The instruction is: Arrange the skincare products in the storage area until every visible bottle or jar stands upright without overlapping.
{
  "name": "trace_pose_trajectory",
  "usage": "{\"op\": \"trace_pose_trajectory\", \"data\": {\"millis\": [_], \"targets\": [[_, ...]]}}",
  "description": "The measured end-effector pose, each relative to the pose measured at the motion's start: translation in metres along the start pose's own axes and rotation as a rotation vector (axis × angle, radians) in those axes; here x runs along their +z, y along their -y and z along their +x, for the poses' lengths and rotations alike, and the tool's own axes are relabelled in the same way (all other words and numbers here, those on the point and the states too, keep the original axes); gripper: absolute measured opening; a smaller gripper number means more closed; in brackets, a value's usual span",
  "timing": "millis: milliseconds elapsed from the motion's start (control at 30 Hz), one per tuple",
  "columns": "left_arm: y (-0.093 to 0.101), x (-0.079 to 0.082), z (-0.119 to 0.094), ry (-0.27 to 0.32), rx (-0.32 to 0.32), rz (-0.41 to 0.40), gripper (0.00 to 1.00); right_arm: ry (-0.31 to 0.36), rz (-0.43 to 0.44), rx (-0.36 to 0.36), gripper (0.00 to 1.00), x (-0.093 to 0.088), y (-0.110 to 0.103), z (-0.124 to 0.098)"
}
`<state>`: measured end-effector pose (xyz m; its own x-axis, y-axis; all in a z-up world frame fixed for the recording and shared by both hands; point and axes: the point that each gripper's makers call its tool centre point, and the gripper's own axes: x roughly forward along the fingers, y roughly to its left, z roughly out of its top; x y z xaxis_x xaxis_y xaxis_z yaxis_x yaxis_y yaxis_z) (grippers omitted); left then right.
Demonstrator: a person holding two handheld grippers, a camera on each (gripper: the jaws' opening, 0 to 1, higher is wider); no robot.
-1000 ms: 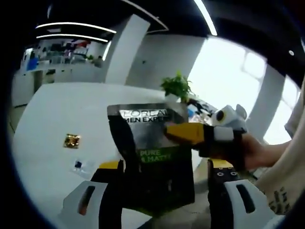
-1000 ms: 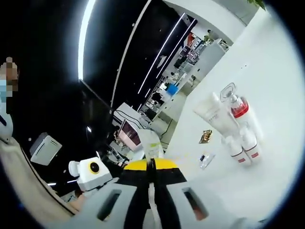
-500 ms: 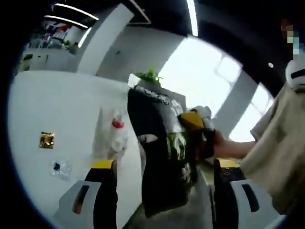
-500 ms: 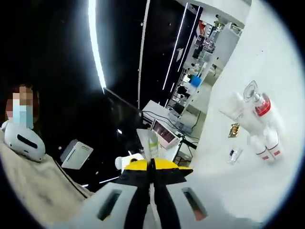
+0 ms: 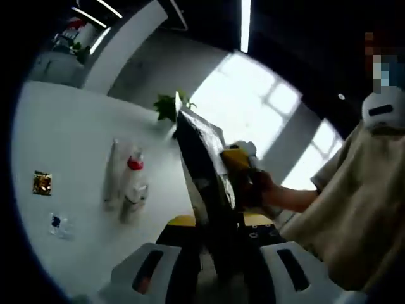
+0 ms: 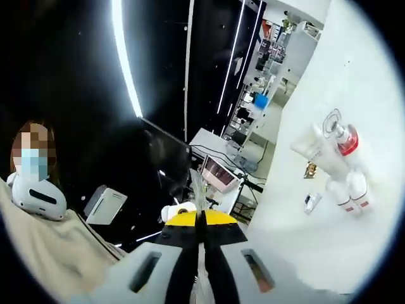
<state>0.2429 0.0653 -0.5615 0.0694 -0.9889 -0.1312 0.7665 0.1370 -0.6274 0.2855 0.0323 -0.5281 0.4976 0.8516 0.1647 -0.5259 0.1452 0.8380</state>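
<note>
— What did both claws hold above the white counter (image 5: 76,126)?
— A dark, glossy sachet (image 5: 204,177), seen nearly edge-on and raised in the air. The left claw (image 5: 218,253) was clenched on its lower edge; the right claw (image 6: 201,231) pinched its thin pale rim from the far side.

— And the other products?
— A cluster of white bottles (image 6: 345,180), one with a red cap (image 5: 135,163), stood well apart on the counter. A small gold packet (image 5: 42,183) and a clear packet (image 5: 58,224) lay near them.

Both views look from above the white table (image 5: 69,145), sharing the bottle cluster (image 6: 338,168).
</note>
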Motion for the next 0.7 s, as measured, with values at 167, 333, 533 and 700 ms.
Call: {"op": "trace_pose_trajectory", "data": {"millis": [167, 333, 533, 700], "targets": [[0.012, 0.008, 0.002, 0.081, -0.054, -0.119, 0.00, 0.026, -0.024, -0.018, 0.02, 0.006, 0.004, -0.002], [0.016, 0.016, 0.004, 0.150, -0.079, -0.150, 0.00, 0.099, -0.014, -0.025, 0.32, 0.014, 0.005, 0.001], [0.015, 0.030, -0.002, 0.241, -0.094, -0.199, 0.00, 0.070, 0.028, -0.012, 0.37, -0.008, 0.005, 0.004], [0.007, 0.034, -0.009, 0.275, -0.083, -0.231, 0.00, 0.096, 0.058, -0.008, 0.27, -0.016, 0.005, 0.003]]}}
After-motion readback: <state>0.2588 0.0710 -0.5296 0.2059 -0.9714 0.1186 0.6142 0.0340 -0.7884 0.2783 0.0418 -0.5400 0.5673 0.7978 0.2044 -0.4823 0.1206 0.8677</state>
